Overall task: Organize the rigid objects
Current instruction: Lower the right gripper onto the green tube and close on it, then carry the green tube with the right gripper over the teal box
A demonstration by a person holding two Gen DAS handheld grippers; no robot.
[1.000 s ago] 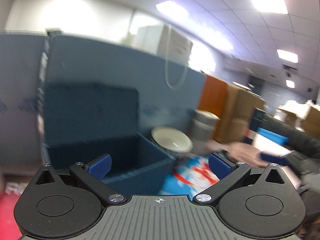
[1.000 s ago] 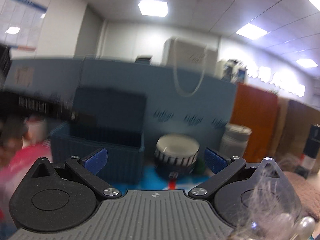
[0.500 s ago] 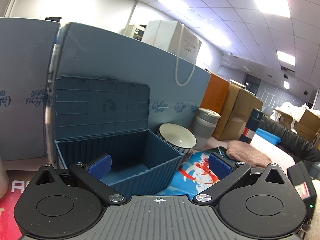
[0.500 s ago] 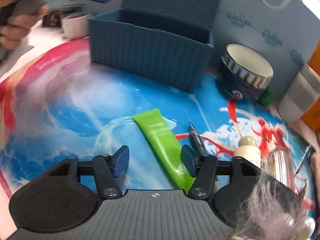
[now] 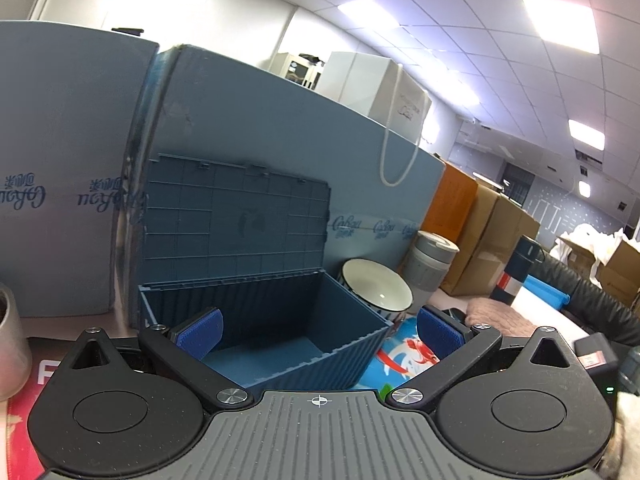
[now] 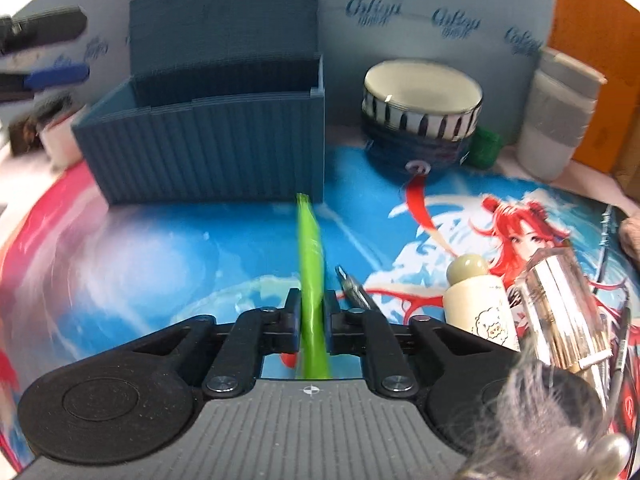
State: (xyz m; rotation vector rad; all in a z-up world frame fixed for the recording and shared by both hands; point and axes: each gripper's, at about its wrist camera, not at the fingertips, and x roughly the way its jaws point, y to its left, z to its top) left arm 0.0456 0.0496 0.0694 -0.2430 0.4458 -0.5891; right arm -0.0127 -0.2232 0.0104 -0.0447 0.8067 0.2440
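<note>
My right gripper (image 6: 311,312) is shut on a green tube (image 6: 309,248), held edge-on above the printed mat (image 6: 160,248), pointing at the dark blue ribbed box (image 6: 208,148). A pen (image 6: 354,286), a cream bottle (image 6: 478,304) and a clear glass bottle (image 6: 560,304) lie on the mat to the right. My left gripper (image 5: 318,330) is open and empty, hovering just in front of the same box (image 5: 280,332), whose lid (image 5: 236,224) stands open against the partition.
A bowl (image 6: 422,114) (image 5: 376,290), a grey lidded cup (image 6: 558,114) (image 5: 430,264) and a small green object (image 6: 486,146) stand behind the mat. A metal cup (image 5: 10,340) is at the left. A blue partition (image 5: 260,140) backs the table.
My right gripper dropped to the mat, closed on the green tube and lifted it edge-on toward the box. My left gripper stayed open, shifting slightly in front of the box.
</note>
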